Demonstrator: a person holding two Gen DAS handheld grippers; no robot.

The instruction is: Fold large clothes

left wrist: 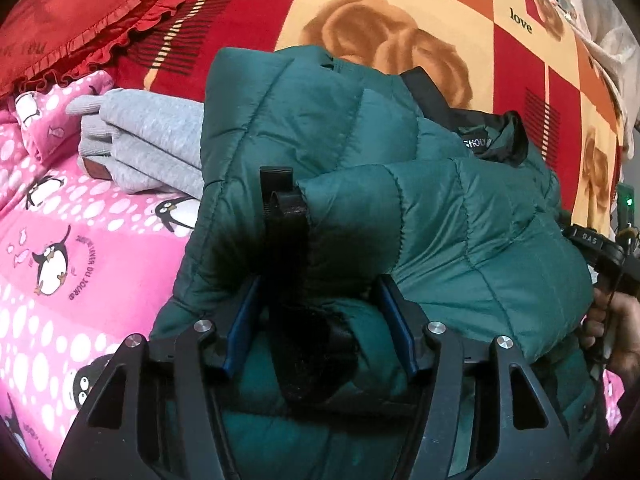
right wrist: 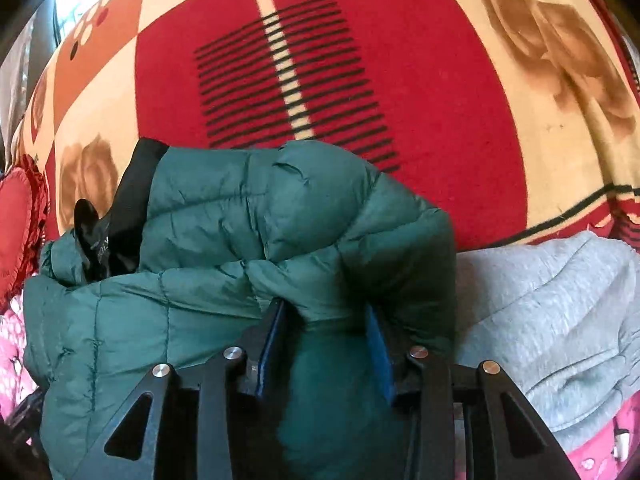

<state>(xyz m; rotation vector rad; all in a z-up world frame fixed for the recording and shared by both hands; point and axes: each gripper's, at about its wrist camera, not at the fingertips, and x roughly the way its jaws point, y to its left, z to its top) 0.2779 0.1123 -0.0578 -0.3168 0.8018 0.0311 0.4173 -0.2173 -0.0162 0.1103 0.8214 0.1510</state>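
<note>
A dark green quilted puffer jacket [left wrist: 360,152] lies bunched in a folded heap on the bed, its black lining and label showing at the collar [left wrist: 480,136]. My left gripper [left wrist: 318,304] is shut on a thick fold of the jacket with a black cuff strap [left wrist: 286,212] between the blue pads. My right gripper [right wrist: 328,320] is shut on another padded fold of the same jacket [right wrist: 224,216]. The fingertips of both are buried in the fabric. The other hand and its gripper handle [left wrist: 604,256] show at the right edge of the left wrist view.
A folded grey sweatshirt [left wrist: 148,136] lies just left of the jacket; it also shows in the right wrist view [right wrist: 552,312]. A pink penguin blanket [left wrist: 80,240] covers the near bed. A red and cream rose blanket [right wrist: 360,80] lies beyond. A red frilled cushion [left wrist: 80,12] sits far left.
</note>
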